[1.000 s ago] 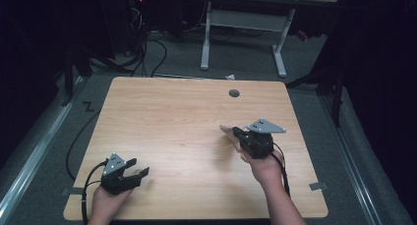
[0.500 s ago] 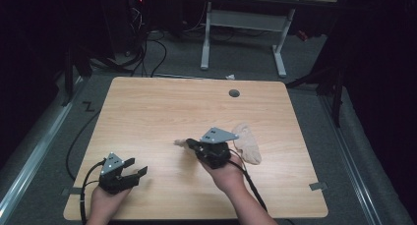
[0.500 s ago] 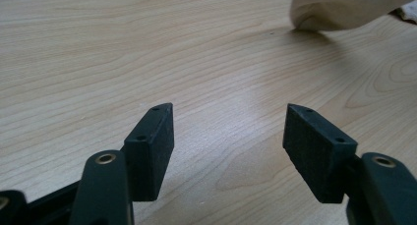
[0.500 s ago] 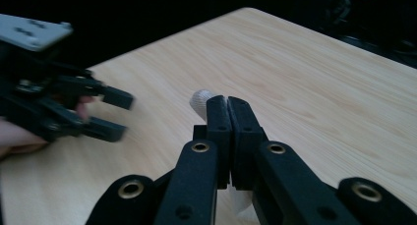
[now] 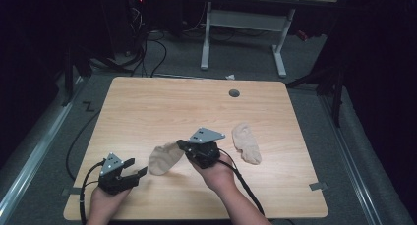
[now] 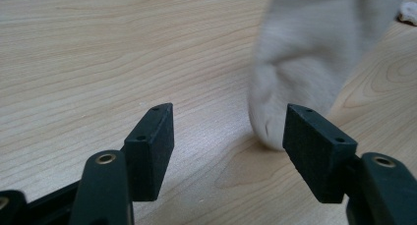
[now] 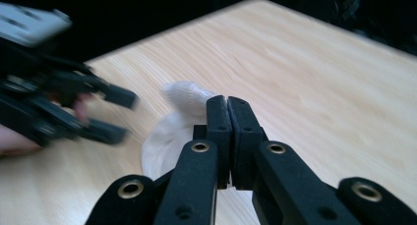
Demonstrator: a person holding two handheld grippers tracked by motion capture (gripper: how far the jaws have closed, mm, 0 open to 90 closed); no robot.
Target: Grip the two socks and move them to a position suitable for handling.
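A sock [image 5: 164, 158] is held in the right gripper [image 5: 183, 145], near the middle of the table [image 5: 147, 107]. The jaws of this gripper are pressed tight together on the sock's edge, as is seen in the right gripper view, where the sock [image 7: 172, 126] hangs down just past the right gripper [image 7: 227, 109]. The rest of the sock droops to the wood, and its low end is seen touching the table in the left gripper view [image 6: 305, 72].

The left gripper [image 5: 136, 172] is kept near the table's front edge, at the person's left. Its jaws are wide apart and nothing is held between them. In the left gripper view the gap of the left gripper [image 6: 228, 139] is seen with bare wood in it, and the sock is just past the right-hand jaw. It cannot be told if that jaw touches the sock. The left gripper [image 7: 110, 114] is also seen, blurred, in the right gripper view, close to the sock.

A second sock [image 5: 246, 143] is laid flat on the table, on the other side of the right gripper, well apart from the held sock. It is touched by no gripper.

A small round hole [image 5: 234, 93] is seen near the table's far edge.
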